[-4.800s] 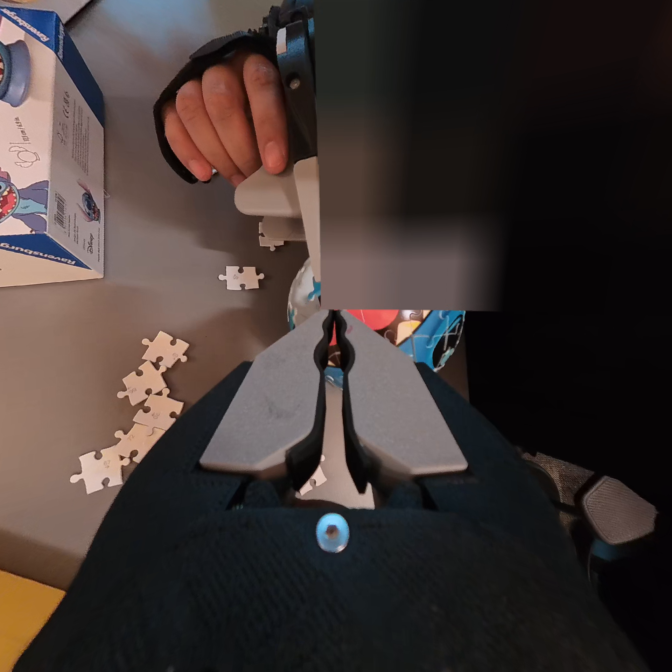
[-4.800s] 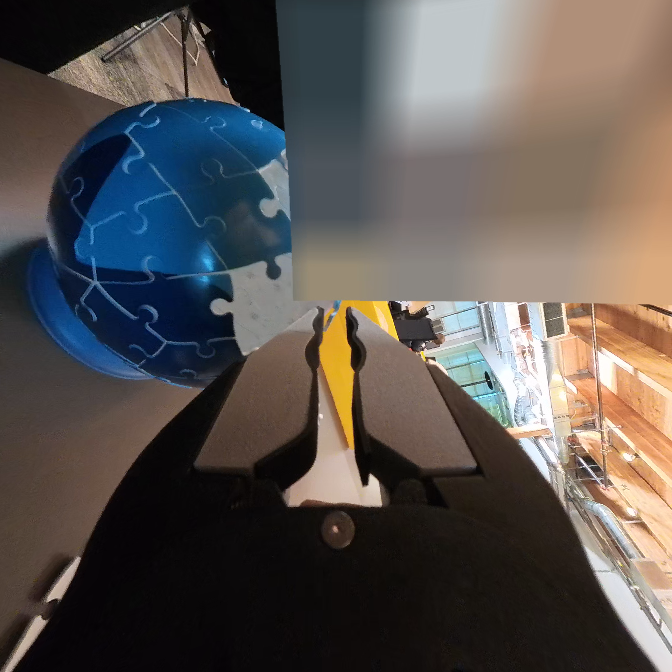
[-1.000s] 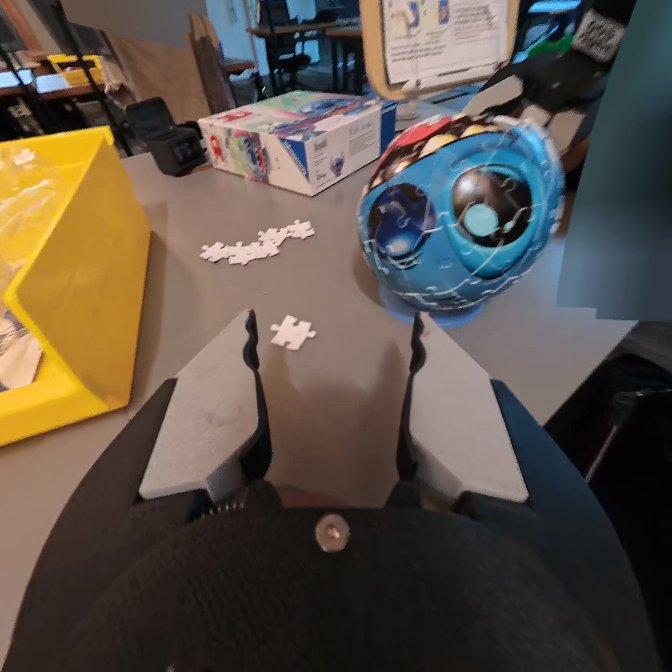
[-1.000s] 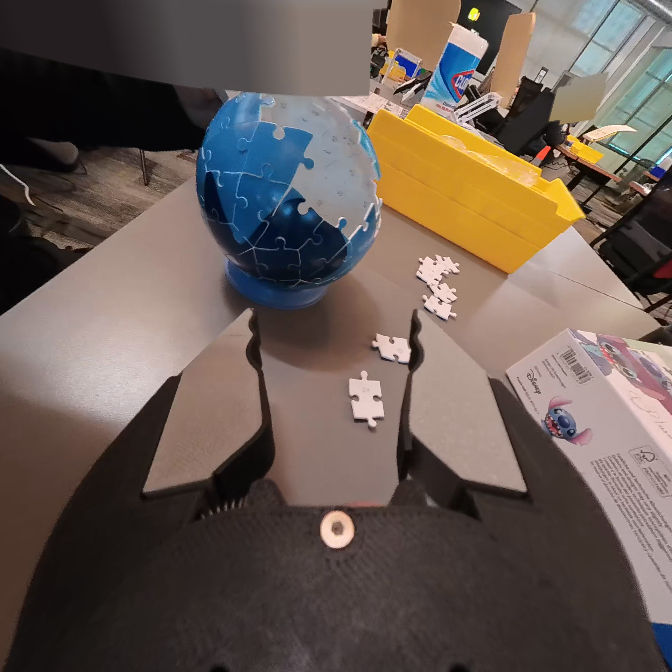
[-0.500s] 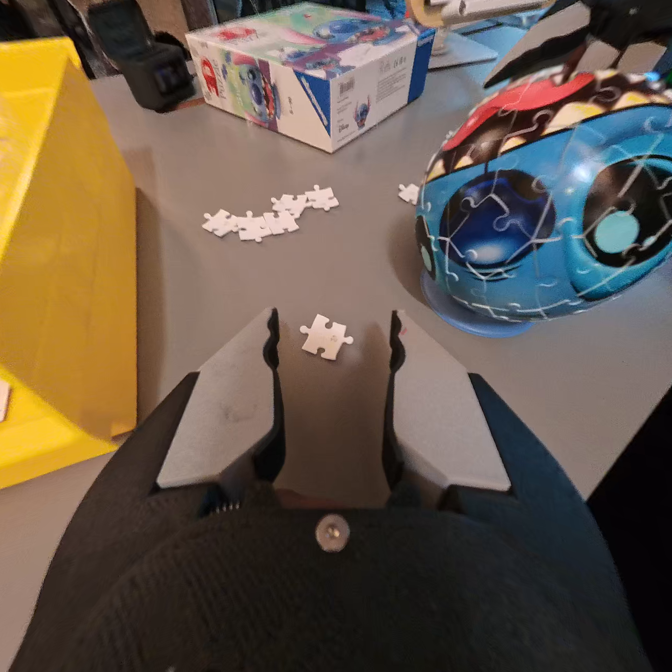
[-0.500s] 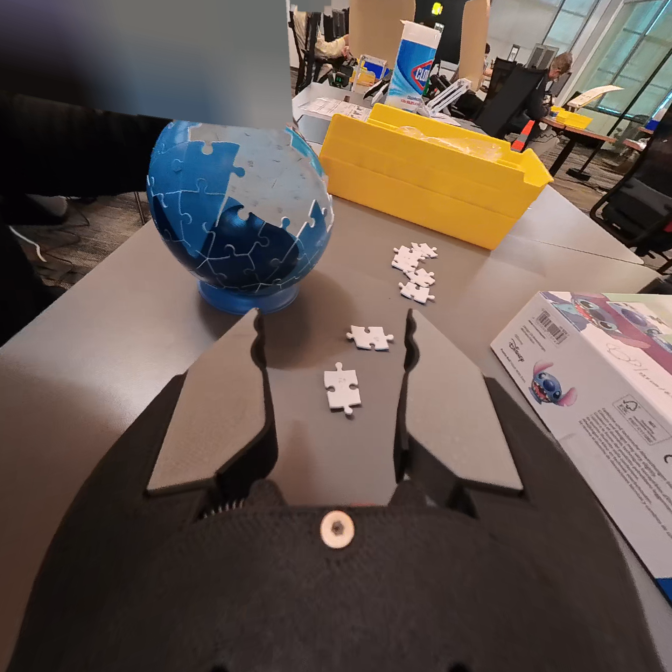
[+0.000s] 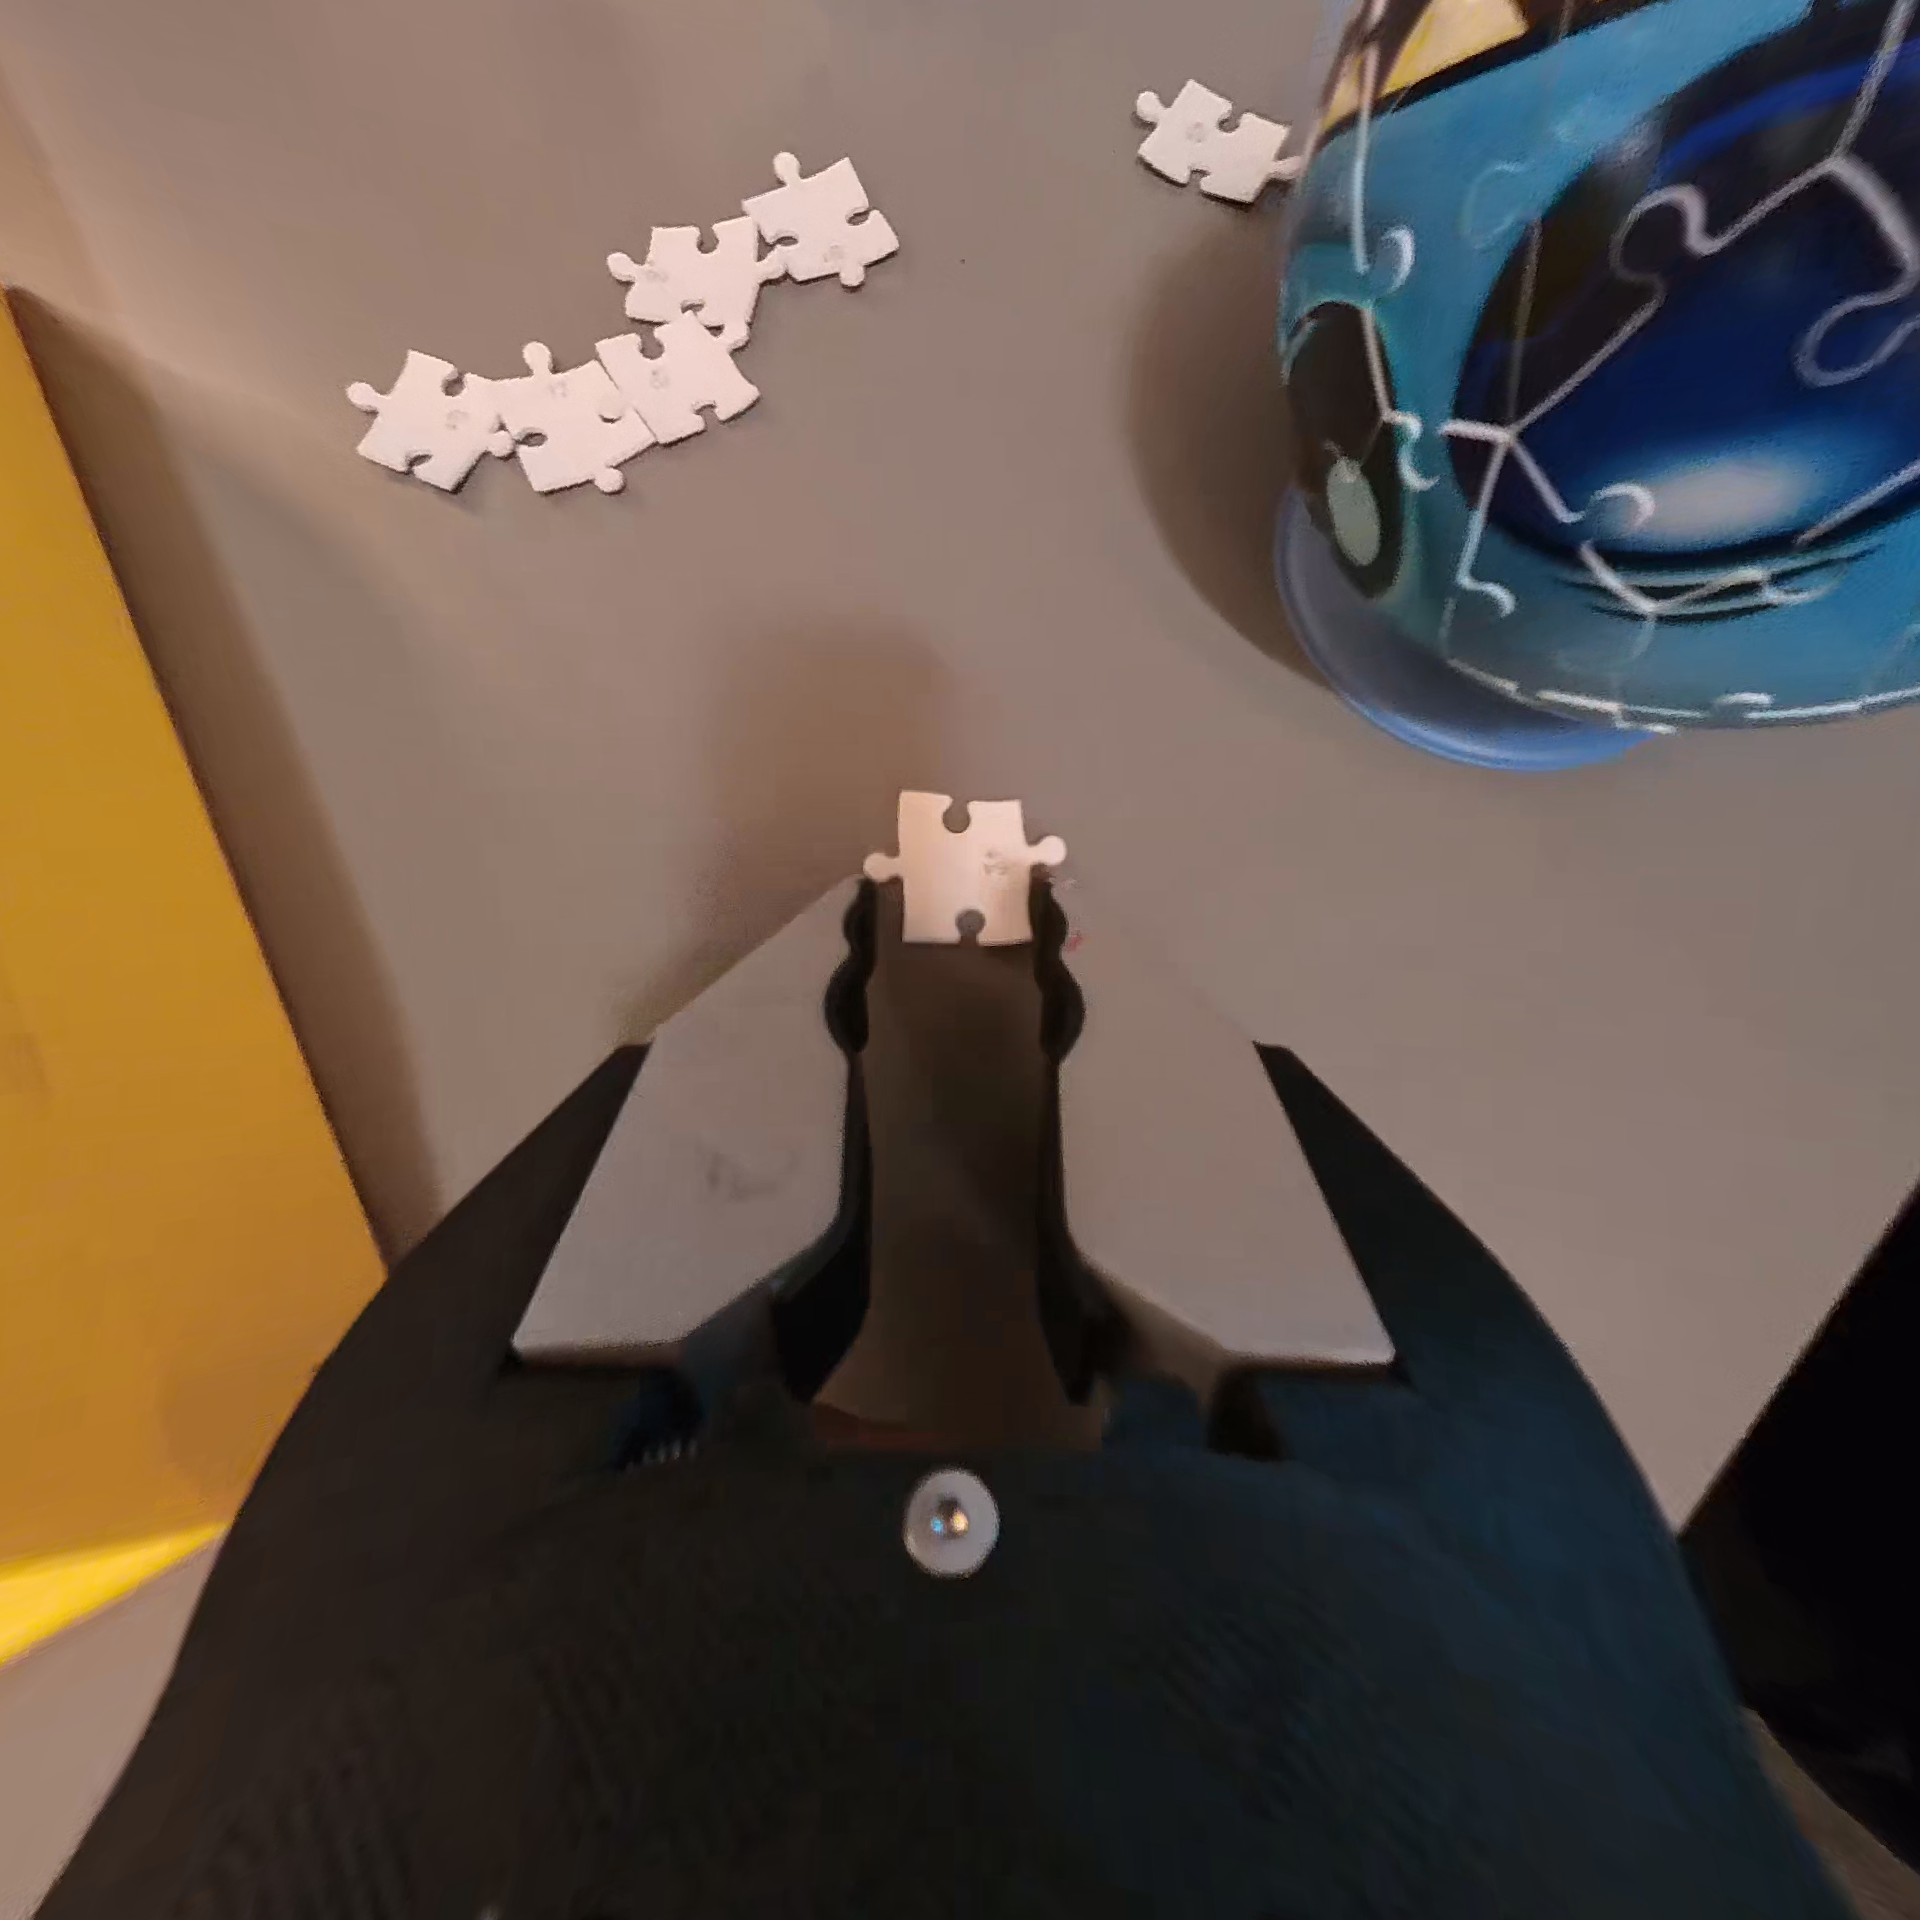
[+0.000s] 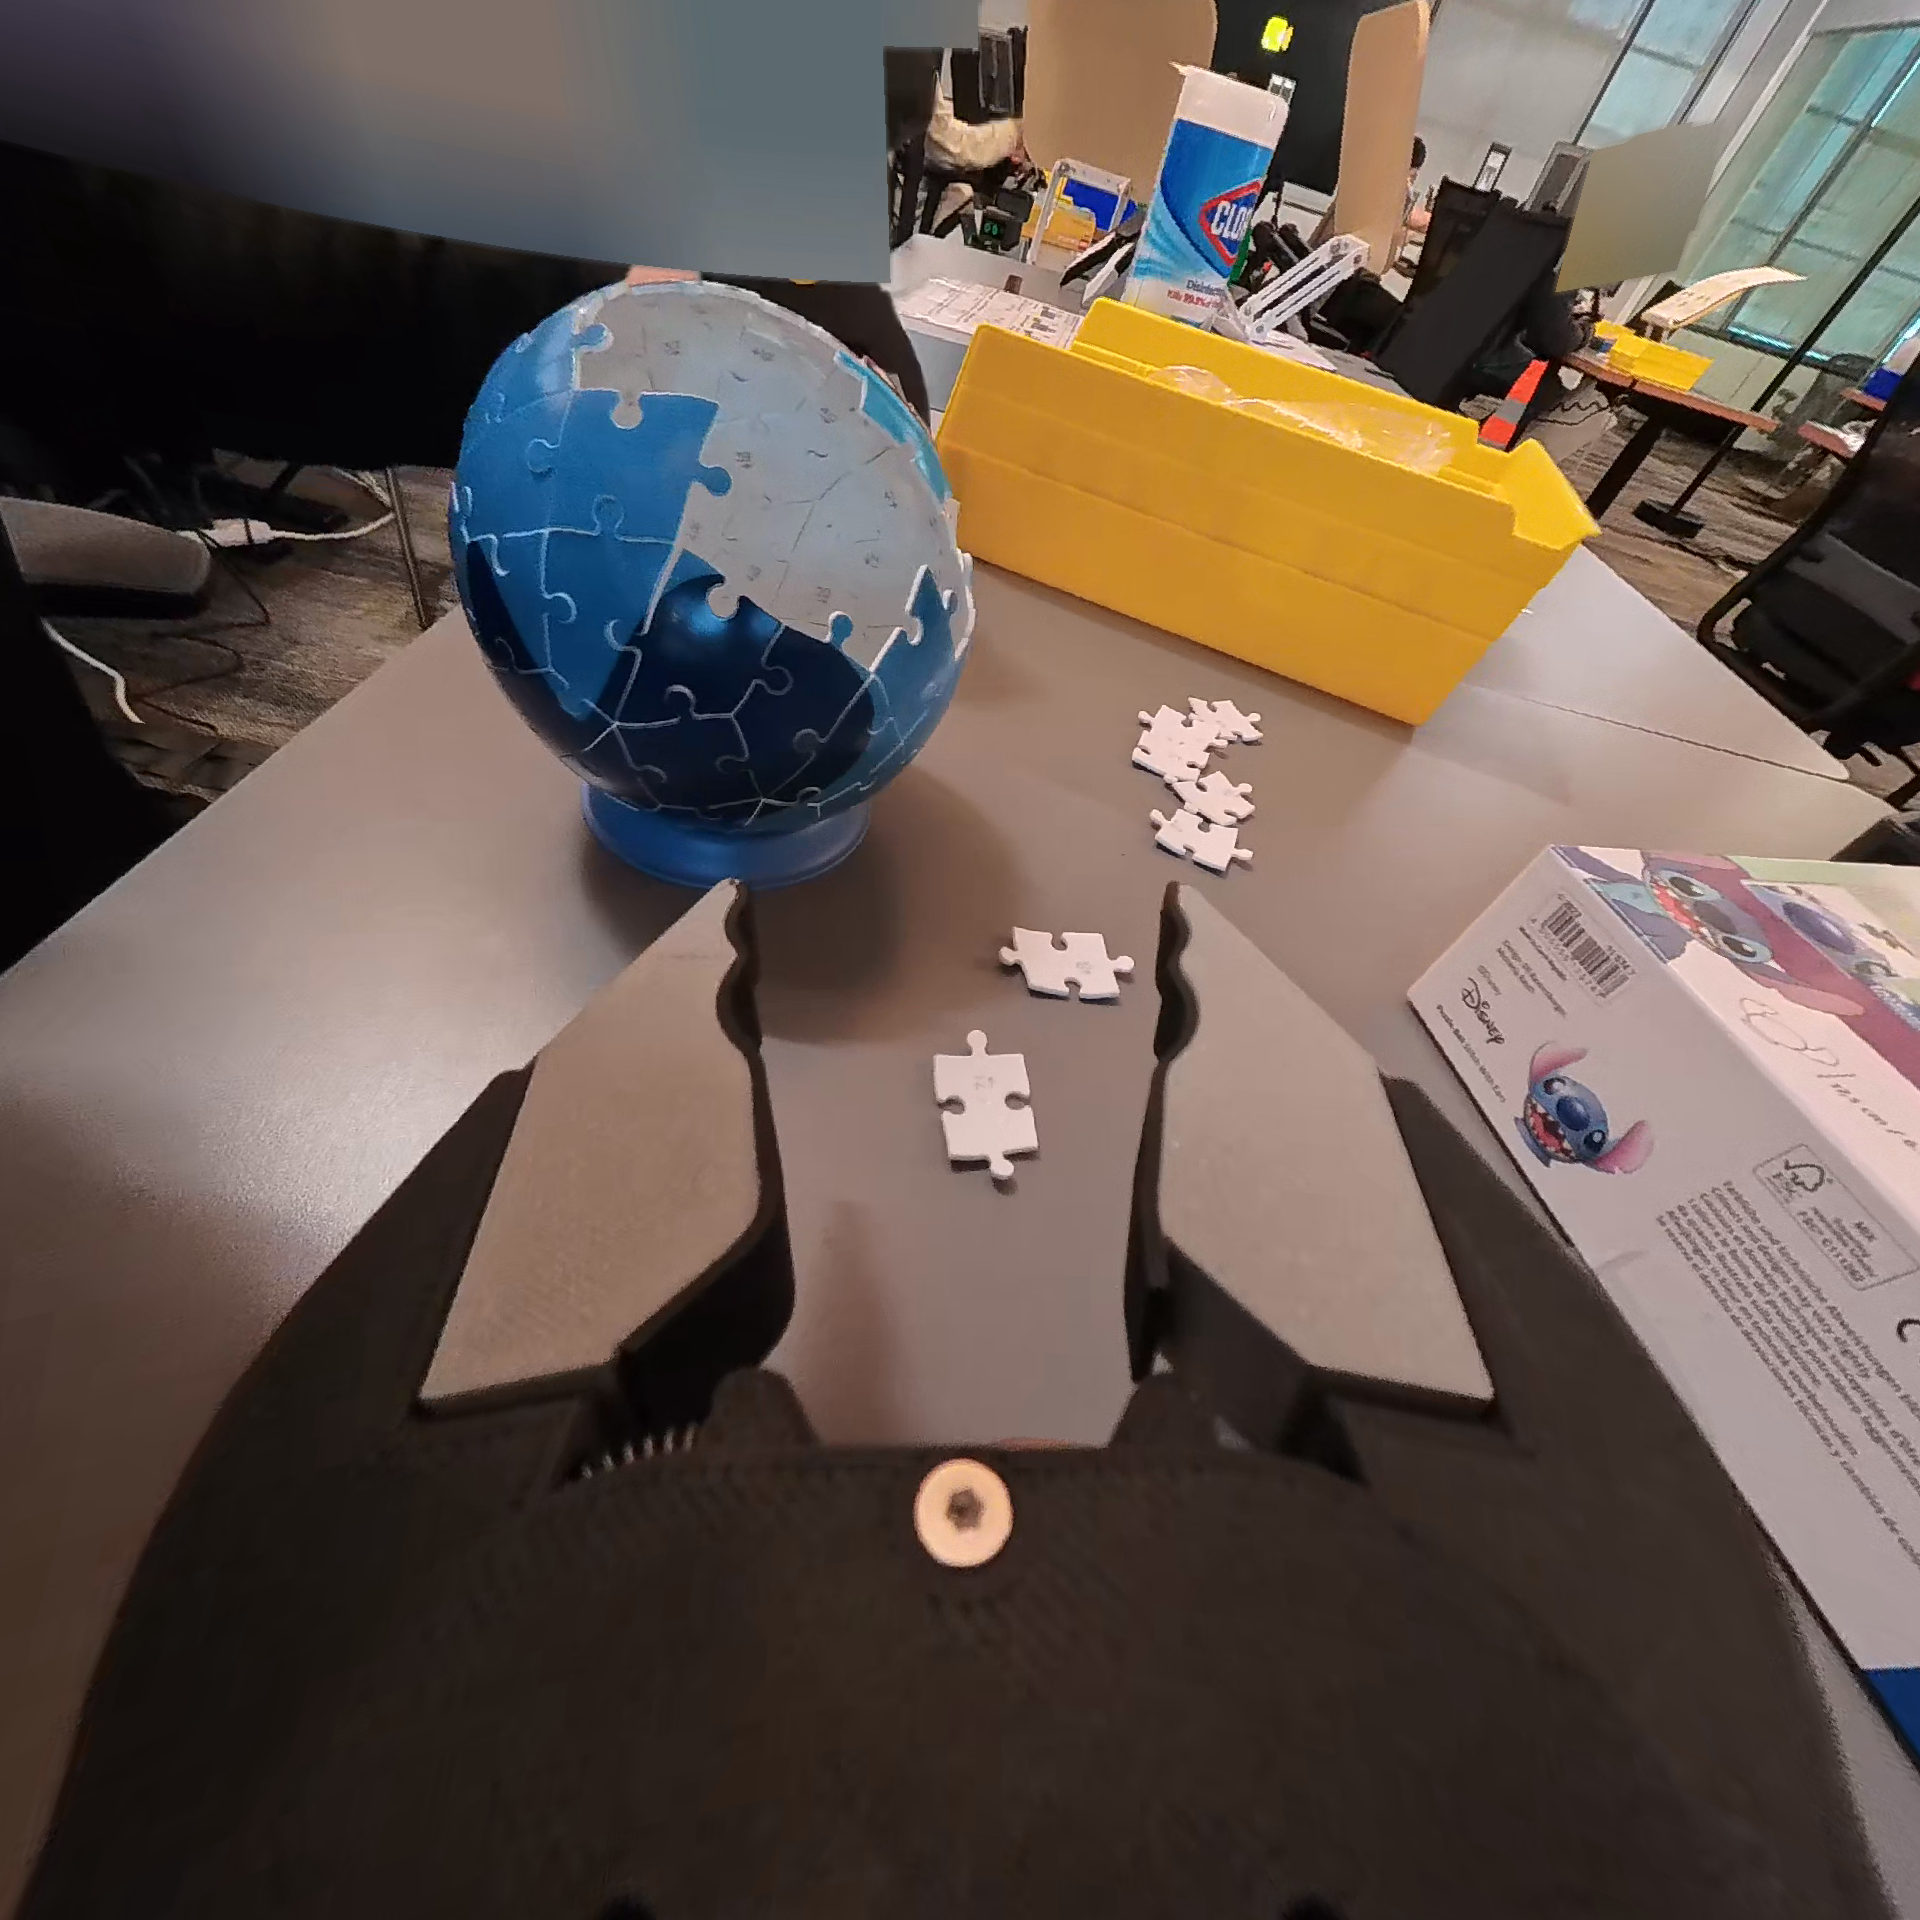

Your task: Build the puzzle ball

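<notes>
The grey table was matte and plain, w/ soft shadows under everything on it. The left gripper pointed down at the table, jaws narrowed round a white puzzle piece, tips touching its side edges; the piece looked flat on the surface, though I couldn't tell if it was lifted. A cluster of white pieces lay further off to the left, and a single piece sat just beside the puzzle ball, upper right. A yellow bin filled the left edge.

The right gripper hovered over the table w/ jaws spread wide, holding nothing. Two loose pieces lay on the table between its fingers. The ball stood on a blue base ring, partly built: blue on the outside, w/ a gap showing the pale inner side of the far pieces. The yellow bin was behind it, a printed box at right. Beyond: a wipes canister, desks, chairs, large windows, an open office room.
</notes>
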`<state>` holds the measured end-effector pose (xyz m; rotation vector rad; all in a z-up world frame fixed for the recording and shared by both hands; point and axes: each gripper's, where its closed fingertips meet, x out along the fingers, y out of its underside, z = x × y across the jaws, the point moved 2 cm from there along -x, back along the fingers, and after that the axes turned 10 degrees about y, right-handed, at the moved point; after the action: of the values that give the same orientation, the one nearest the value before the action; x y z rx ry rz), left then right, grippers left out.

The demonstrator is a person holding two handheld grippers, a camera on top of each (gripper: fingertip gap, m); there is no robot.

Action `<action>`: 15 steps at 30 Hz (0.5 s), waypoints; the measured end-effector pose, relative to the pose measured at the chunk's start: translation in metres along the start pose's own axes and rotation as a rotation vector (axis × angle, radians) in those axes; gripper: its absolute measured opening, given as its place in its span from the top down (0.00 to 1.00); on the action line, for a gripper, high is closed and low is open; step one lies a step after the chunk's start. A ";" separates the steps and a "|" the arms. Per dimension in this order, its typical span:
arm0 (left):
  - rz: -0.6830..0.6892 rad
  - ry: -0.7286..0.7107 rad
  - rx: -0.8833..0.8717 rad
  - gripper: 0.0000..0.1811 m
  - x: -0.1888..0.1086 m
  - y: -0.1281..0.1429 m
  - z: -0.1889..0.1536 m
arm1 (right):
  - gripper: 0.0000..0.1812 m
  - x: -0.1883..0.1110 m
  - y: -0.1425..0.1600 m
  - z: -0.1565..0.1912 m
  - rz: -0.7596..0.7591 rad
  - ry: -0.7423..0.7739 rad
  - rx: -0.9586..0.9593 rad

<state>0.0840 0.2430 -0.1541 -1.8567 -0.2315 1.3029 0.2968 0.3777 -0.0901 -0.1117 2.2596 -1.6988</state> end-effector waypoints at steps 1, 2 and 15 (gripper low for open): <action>-0.007 0.012 -0.010 0.85 0.001 -0.001 0.000 | 0.59 0.000 0.000 0.000 0.001 0.001 -0.004; -0.013 0.010 -0.003 0.86 0.003 -0.003 0.001 | 0.59 0.000 0.000 0.001 0.001 0.002 -0.007; 0.056 -0.284 0.297 0.88 -0.033 -0.050 0.005 | 0.68 -0.003 -0.007 -0.013 0.003 0.021 0.103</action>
<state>0.0794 0.2584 -0.0964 -1.4377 -0.1265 1.5487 0.2947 0.3889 -0.0797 -0.0680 2.1809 -1.8185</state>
